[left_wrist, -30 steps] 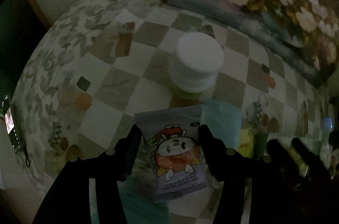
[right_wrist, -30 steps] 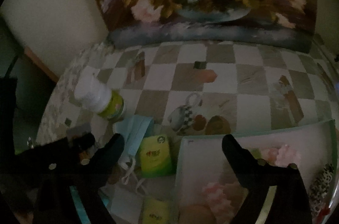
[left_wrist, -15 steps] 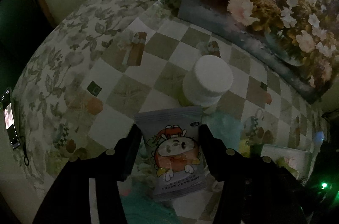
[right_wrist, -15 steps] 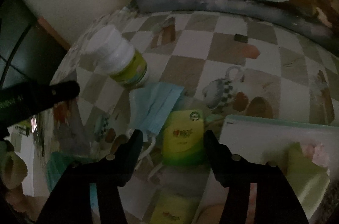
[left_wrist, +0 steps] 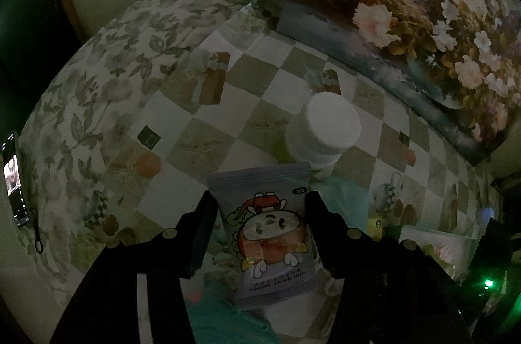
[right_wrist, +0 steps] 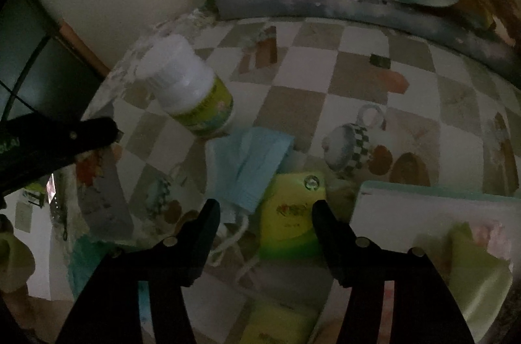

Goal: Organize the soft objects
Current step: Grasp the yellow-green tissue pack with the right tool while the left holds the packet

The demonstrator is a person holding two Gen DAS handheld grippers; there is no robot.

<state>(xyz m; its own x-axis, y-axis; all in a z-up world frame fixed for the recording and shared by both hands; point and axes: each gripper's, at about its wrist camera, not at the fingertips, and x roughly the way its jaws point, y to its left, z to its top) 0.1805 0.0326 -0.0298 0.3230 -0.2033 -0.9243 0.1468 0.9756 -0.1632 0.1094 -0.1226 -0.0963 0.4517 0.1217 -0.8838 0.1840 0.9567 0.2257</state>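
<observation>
The left gripper [left_wrist: 260,207] is clamped on 1 pack of baby wipes [left_wrist: 270,233], lifted above the checked tablecloth [left_wrist: 208,142] just in front of 1 white-capped bottle [left_wrist: 322,129]. The right gripper [right_wrist: 265,210] hangs with its jaws spread and nothing between them, over 1 green packet [right_wrist: 289,213] that lies beside 1 blue face mask [right_wrist: 254,161] and just left of 1 white tray [right_wrist: 423,204]. The pack is held only by its sides, so I judge it could buckle and slip out if the squeeze eases on the way to the tray. A low swing could also knock the bottle over. If the right gripper closes carelessly, it may snag the mask's ear loop [right_wrist: 234,243] along with the packet. A second yellow-green packet [right_wrist: 280,324] shows at the bottom edge, making 2, and the tray already holds some soft items, too dim to count.
</observation>
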